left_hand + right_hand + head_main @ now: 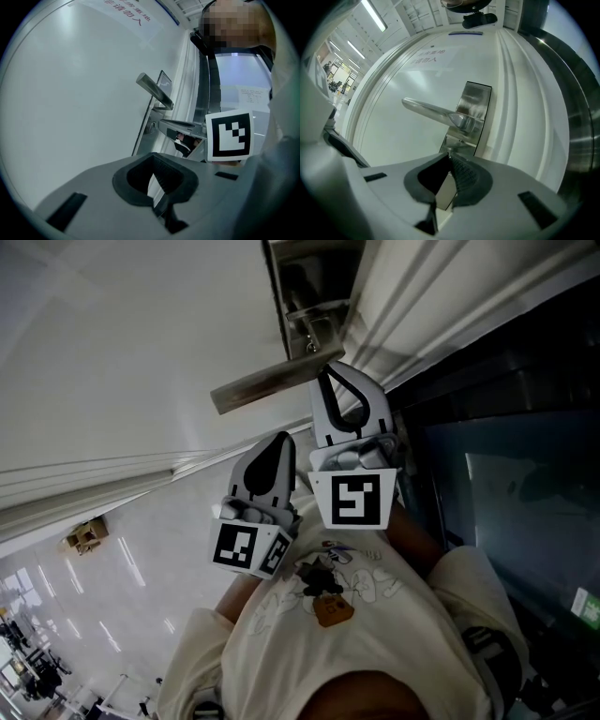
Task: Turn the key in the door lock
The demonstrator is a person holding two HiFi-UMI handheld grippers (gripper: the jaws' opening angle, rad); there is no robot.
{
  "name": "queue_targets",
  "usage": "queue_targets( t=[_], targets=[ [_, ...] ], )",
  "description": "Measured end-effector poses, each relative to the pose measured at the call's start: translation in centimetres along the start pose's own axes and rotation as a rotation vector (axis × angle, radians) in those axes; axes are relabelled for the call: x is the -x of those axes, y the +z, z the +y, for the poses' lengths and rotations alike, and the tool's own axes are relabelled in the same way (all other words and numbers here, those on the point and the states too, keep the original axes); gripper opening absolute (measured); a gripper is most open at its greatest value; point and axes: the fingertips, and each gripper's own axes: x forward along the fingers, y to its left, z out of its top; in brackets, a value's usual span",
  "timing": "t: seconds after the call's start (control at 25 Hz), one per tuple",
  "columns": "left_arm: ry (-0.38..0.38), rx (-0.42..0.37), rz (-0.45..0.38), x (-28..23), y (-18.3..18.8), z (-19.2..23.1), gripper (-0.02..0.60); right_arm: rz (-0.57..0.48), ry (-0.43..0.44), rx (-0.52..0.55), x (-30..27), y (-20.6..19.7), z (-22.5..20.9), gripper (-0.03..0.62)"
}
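Key (312, 347): small and hard to make out, sitting in the lock plate (472, 110) just under the lever handle (270, 383), its long axis judged to be running into the door (112, 343).
Right gripper (327, 367): the nearer one, jaws clenching tip to tip and pointing along that axis. The key is lying straight ahead at the tips; whether it is nipped cannot be told.
Left gripper (281, 439): jaws pressing together on nothing, hanging farther back.

I'm seeing soft, even light washing the white door (112, 352); the metal handle (436, 112) is glinting, and both gripper views are bending and darkening at their edges.
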Motion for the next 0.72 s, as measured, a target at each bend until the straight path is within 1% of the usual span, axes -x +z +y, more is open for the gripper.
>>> queue_targets(
  t=[0.08, 0.16, 0.4, 0.56, 0.72],
  targets=[
    [-0.001, 0.000, 0.001, 0.0, 0.0, 0.0, 0.006, -0.011, 0.006, -0.021, 0.0, 0.1, -0.1, 0.022],
    [0.000, 0.000, 0.002, -0.1, 0.0, 0.1, 0.006, -0.019, 0.018, -0.066, 0.0, 0.2, -0.2, 0.023],
    [0.002, 0.000, 0.005, -0.1, 0.0, 0.2, 0.006, -0.038, 0.050, -0.262, 0.1, 0.1, -0.6, 0.023],
    [0.000, 0.000, 0.008, -0.2, -0.1, 0.1, 0.006, -0.069, 0.073, -0.398, 0.1, 0.1, -1.1, 0.023],
    [0.000, 0.000, 0.012, -0.2, -0.1, 0.1, 0.006, -0.094, 0.097, -0.559, 0.1, -0.1, -1.5, 0.023]
  ],
)
